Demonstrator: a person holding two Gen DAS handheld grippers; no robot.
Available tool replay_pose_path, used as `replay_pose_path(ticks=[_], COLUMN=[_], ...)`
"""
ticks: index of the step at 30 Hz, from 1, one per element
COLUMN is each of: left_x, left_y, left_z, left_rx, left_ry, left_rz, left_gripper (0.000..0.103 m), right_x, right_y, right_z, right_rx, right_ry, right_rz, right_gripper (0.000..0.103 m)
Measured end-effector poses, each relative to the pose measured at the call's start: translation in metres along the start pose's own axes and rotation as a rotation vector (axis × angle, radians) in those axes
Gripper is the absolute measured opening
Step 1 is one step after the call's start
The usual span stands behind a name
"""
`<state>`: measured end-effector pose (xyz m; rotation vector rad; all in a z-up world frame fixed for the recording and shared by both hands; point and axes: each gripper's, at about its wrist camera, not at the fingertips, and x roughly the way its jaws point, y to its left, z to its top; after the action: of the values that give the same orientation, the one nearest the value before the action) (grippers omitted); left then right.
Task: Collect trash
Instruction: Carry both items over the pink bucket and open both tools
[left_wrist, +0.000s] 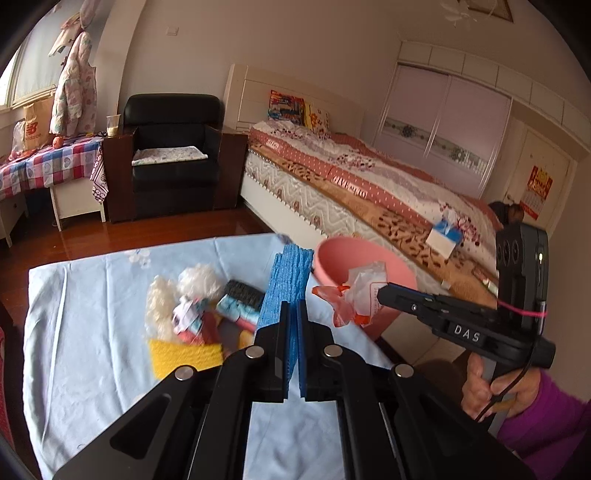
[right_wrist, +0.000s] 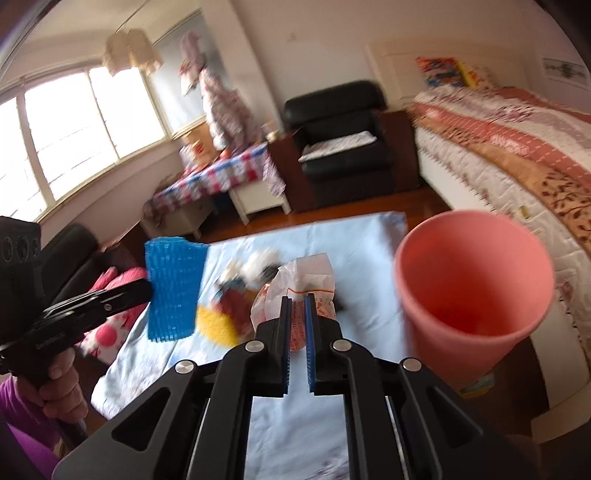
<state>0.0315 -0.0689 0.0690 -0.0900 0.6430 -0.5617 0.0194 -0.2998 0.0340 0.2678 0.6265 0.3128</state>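
Lettering "DAS" on right gripper (left_wrist: 382, 291) holding plastic bag (left_wrist: 360, 291); "New Balance" bag (left_wrist: 37, 123)

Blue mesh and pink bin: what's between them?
The plastic bag held by the right tool, in the right wrist view between blue mesh and pink bin, above the trash pile.

A pale blue cloth (left_wrist: 92, 332) with faint white flowers covers the table. On it lie a yellow knit piece (left_wrist: 184, 356), fluffy white balls (left_wrist: 195, 280) and scraps of red, pink and light blue. The black left claw (left_wrist: 293, 325) grips a bright blue ridged mesh (left_wrist: 288, 280); the black right claw (right_wrist: 297, 317), with blue pads (right_wrist: 309, 332), grips a clear bag (right_wrist: 306, 280) with red print. The bin (right_wrist: 472, 295) is salmon pink. The armchair (left_wrist: 173, 151) is black, the bedspread (left_wrist: 369, 173) pink, white and leopard-brown, the side cloth (left_wrist: 48, 164) red-and-blue checked, the sleeve (left_wrist: 546, 417) purple.
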Motion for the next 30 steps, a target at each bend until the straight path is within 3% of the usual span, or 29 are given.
replay_pose_path(ticks=[7, 13, 22, 30], left_x=[0.027, 0.059, 0.140, 0.199], left_y=[-0.028, -0.058, -0.091, -0.095], left_z=[0.039, 0.050, 0.045, 0.031], left_rx=[-0.027, -0.014, -0.019, -0.066], left_ry=[-0.023, -0.014, 0.076, 0.138], left_rz=[-0.060, -0.112, -0.165, -0.148], left_gripper=[0.002, 0.002, 0.002, 0.002], right_x=[-0.023, -0.030, -0.007, 0.018], right_y=[-0.039, -0.073, -0.111, -0.135], right_z=[0.025, 0.032, 0.018, 0.014], right_rx=[0.045, 0.104, 0.142, 0.160], right_ry=[-0.098, -0.127, -0.080, -0.035], right_rz=[-0.117, -0.196, -0.309, -0.341], right_gripper=[0.007, 0.007, 0.007, 0.007])
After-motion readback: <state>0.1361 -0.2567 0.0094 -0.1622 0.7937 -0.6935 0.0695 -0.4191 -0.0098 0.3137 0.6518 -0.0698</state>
